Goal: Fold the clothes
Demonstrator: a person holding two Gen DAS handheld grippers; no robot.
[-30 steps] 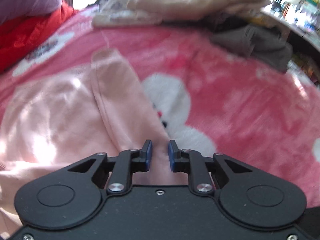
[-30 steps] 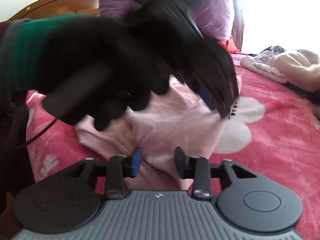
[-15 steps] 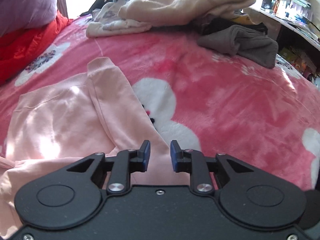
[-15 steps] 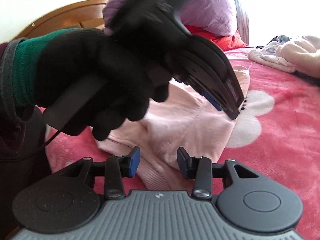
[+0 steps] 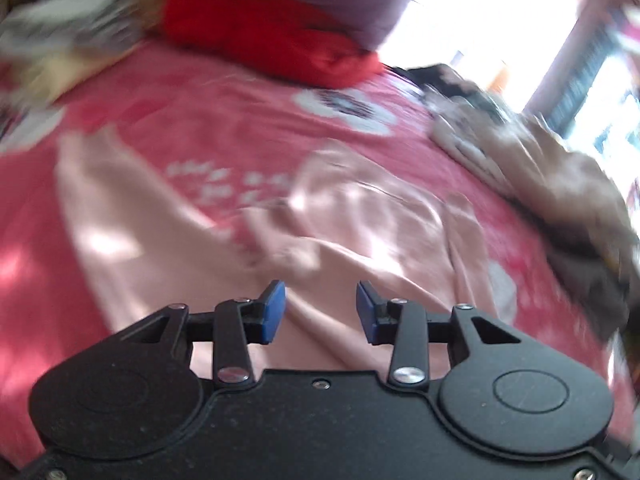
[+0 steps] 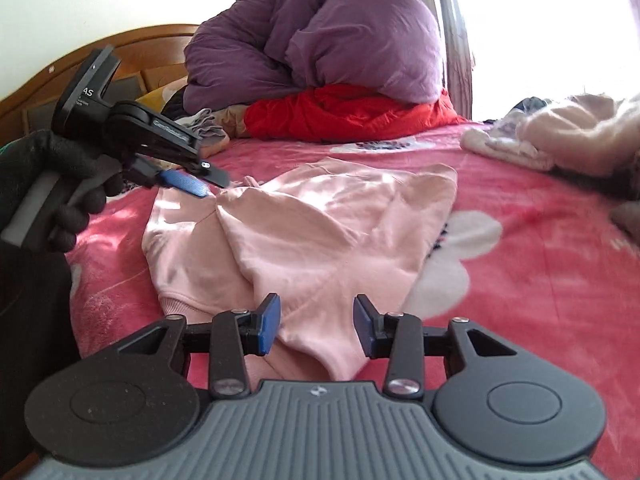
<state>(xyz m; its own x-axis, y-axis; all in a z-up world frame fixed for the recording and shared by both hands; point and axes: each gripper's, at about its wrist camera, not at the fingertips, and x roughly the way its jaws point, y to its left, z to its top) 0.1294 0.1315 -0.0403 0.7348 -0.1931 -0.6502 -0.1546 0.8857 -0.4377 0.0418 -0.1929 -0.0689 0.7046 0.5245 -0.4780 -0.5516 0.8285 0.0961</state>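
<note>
Left gripper (image 6: pixel 200 184) now swung leftward, fingers opening.

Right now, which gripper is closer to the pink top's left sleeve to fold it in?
Left. The left gripper, jaws opening with nothing between them, hovers by that sleeve. The right gripper waits open at the top's near edge.

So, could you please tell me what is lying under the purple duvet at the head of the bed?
Under the purple duvet a red garment shows, bunched on the pink blanket. Whatever lies further beneath or behind is covered and cannot be seen.
</note>
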